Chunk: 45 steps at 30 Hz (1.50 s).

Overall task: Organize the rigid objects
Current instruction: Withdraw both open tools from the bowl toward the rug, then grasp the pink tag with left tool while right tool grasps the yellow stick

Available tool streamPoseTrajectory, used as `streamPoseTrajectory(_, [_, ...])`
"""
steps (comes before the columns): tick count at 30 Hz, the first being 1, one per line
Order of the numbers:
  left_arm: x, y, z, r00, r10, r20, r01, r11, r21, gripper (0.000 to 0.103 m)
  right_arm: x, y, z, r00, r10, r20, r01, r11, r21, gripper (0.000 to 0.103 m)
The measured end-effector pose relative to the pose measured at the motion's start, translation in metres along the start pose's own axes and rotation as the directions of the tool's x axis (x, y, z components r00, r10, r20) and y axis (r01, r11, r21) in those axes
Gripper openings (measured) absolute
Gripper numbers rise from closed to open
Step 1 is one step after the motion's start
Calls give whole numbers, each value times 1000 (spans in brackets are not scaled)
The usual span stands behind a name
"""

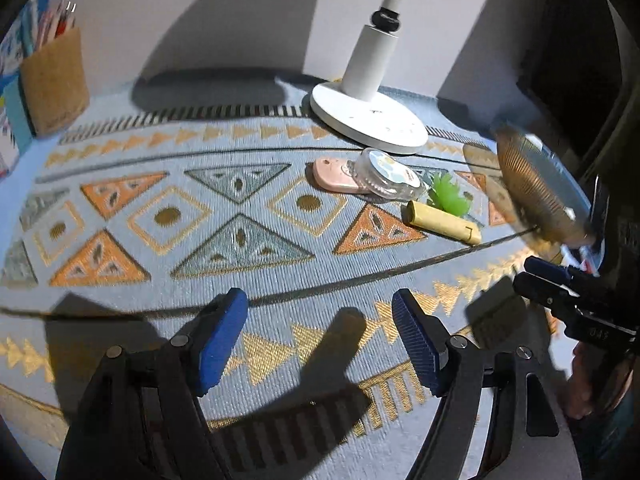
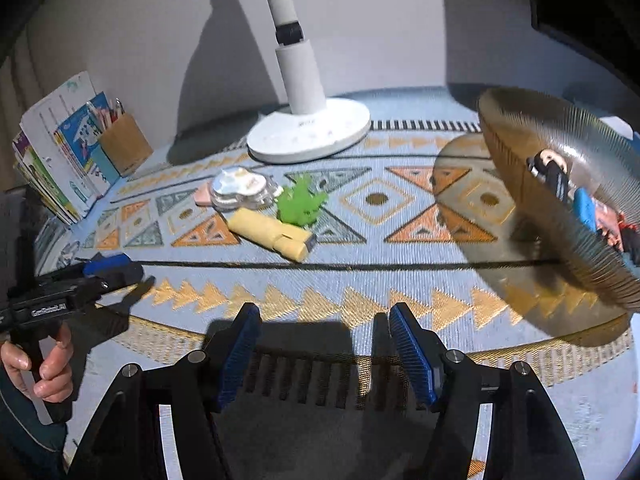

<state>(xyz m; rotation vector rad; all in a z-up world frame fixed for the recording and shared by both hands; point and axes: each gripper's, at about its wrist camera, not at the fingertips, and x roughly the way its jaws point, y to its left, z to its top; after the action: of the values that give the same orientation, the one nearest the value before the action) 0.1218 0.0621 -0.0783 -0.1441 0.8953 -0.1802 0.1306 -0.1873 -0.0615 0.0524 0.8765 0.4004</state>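
- We find the desk cloth woven, coarse-ribbed and matt, its gold motifs faintly shiny.
- We note the lamp base as smooth white plastic with a satin finish.
- The ribbed bowl looks like translucent amber glass or plastic, finely grooved and glossy.
- The pen holder appears cork-like, grainy and matt.
- Both grippers' jaws carry blue, finely ridged pads on matt black plastic frames.
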Motion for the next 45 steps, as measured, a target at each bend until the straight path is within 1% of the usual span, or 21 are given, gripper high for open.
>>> streamPoseTrajectory(1, [1, -3, 2, 1000, 9, -12, -9, 1000, 24, 73, 4, -1, 1, 1000, 2, -19, -2, 1000, 1, 65])
streamPoseTrajectory(3, [1, -9, 8, 1000, 21, -20, -19, 997, 77, 73, 5, -1, 3, 999, 21, -28, -21, 1000, -2, 65])
streamPoseTrajectory(5, [0, -16, 21, 998, 58, 1, -57, 984, 170, 73, 8, 1, 8, 998, 32, -53, -33, 999, -20, 65])
streamPoseTrajectory(7, [2, -19, 36, 997, 79, 15, -80, 969, 233, 73, 10, 5, 15, 997, 30, -69, -33, 998, -51, 65])
streamPoseTrajectory(9, [9, -18, 50, 998, 62, 11, -62, 961, 268, 73, 12, 11, 25, 997, 37, -74, -43, 995, -92, 65])
streamPoseTrajectory(13, [36, -16, 76, 999, 2, -42, 12, 944, 329, 73, 31, 21, 38, 995, 20, -101, -36, 985, -167, 65])
streamPoseTrajectory(15, [48, -19, 85, 998, -16, -60, 37, 928, 371, 73, 40, 22, 40, 993, 12, -114, -34, 981, -191, 65])
streamPoseTrajectory(17, [57, -23, 89, 997, -27, -78, 57, 910, 411, 73, 48, 22, 42, 993, 7, -120, -31, 979, -202, 65])
streamPoseTrajectory(21, [74, -32, 92, 994, -22, -109, 72, 873, 482, 73, 53, 21, 49, 994, 20, -107, -42, 977, -208, 65])
streamPoseTrajectory(23, [80, -35, 92, 992, -30, -119, 85, 865, 495, 73, 58, 21, 54, 994, 22, -106, -44, 977, -208, 65])
streamPoseTrajectory(26, [83, -39, 94, 990, -63, -124, 116, 867, 485, 73, 63, 26, 57, 995, 24, -98, -45, 974, -222, 65])
streamPoseTrajectory(28, [83, -42, 92, 991, -68, -115, 116, 862, 493, 73, 64, 30, 57, 995, 27, -92, -48, 971, -235, 58])
streamPoseTrajectory(29, [83, -43, 92, 991, -67, -113, 115, 861, 495, 72, 65, 33, 57, 996, 14, -86, -35, 969, -244, 57])
streamPoseTrajectory(31, [81, -45, 90, 991, -68, -114, 116, 860, 498, 65, 66, 37, 56, 997, -10, -79, -11, 966, -259, 54])
streamPoseTrajectory(33, [75, -46, 86, 991, -71, -116, 120, 859, 498, 47, 65, 38, 55, 997, -1, -78, -19, 967, -254, 48])
streamPoseTrajectory(34, [72, -47, 83, 991, -67, -115, 116, 857, 503, 44, 63, 38, 54, 997, -2, -78, -17, 968, -249, 45])
streamPoseTrajectory(35, [70, -48, 79, 992, -62, -112, 110, 854, 509, 37, 62, 39, 53, 997, -8, -78, -11, 969, -245, 43])
streamPoseTrajectory(37, [64, -51, 71, 994, -39, -102, 87, 852, 517, 37, 59, 41, 50, 997, -16, -81, -5, 970, -243, 35])
streamPoseTrajectory(40, [53, -52, 58, 996, 0, -87, 43, 865, 499, 37, 50, 45, 41, 996, 1, -93, -22, 973, -231, 25])
streamPoseTrajectory(43, [36, -48, 37, 996, 35, -86, 8, 889, 457, 37, 34, 48, 24, 995, 19, -95, -39, 976, -213, 25])
streamPoseTrajectory(45, [24, -44, 23, 995, 39, -92, 3, 905, 425, 37, 26, 48, 14, 995, 19, -94, -38, 978, -207, 25])
